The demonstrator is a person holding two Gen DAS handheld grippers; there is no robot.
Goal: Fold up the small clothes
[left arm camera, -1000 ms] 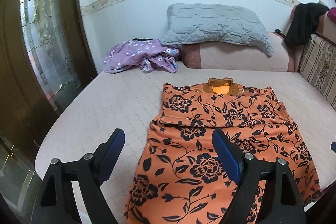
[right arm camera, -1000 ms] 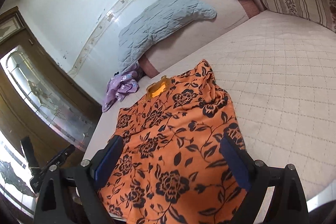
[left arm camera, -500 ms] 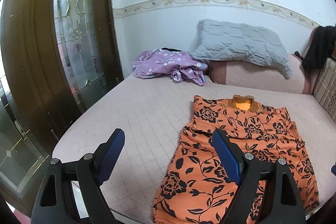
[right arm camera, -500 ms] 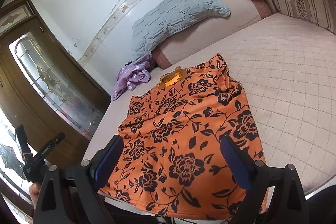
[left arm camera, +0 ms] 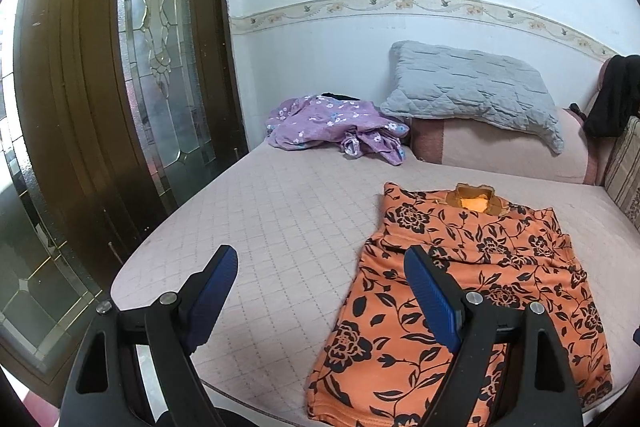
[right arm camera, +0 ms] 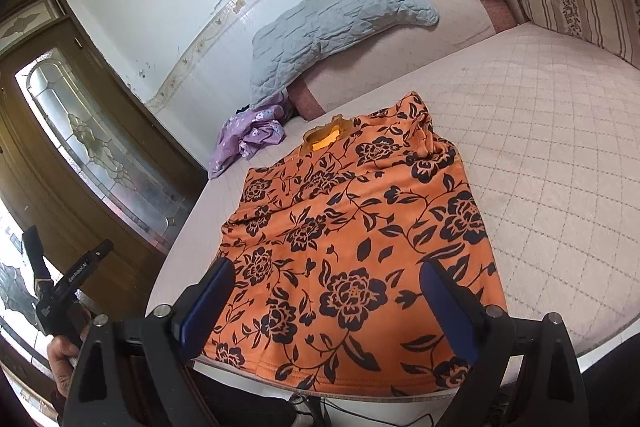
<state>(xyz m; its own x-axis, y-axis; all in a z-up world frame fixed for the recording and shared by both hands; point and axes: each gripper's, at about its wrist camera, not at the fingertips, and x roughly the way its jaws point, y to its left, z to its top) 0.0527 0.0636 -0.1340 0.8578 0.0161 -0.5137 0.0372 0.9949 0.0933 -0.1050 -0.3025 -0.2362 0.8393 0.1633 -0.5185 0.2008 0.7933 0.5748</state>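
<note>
Pink quilted bedding (left arm camera: 288,227) carried an orange floral garment (right arm camera: 352,227) spread flat near the front edge, collar toward a grey pillow (left arm camera: 472,87). Both the left gripper (left arm camera: 320,291) and the right gripper (right arm camera: 328,303) hovered with jaws spread wide, grasping nothing. Purple clothes (left arm camera: 332,123) lay crumpled beside the pillow.

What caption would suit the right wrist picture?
Open right gripper poised above an orange flowered top spread flat on a quilted bed.
</note>
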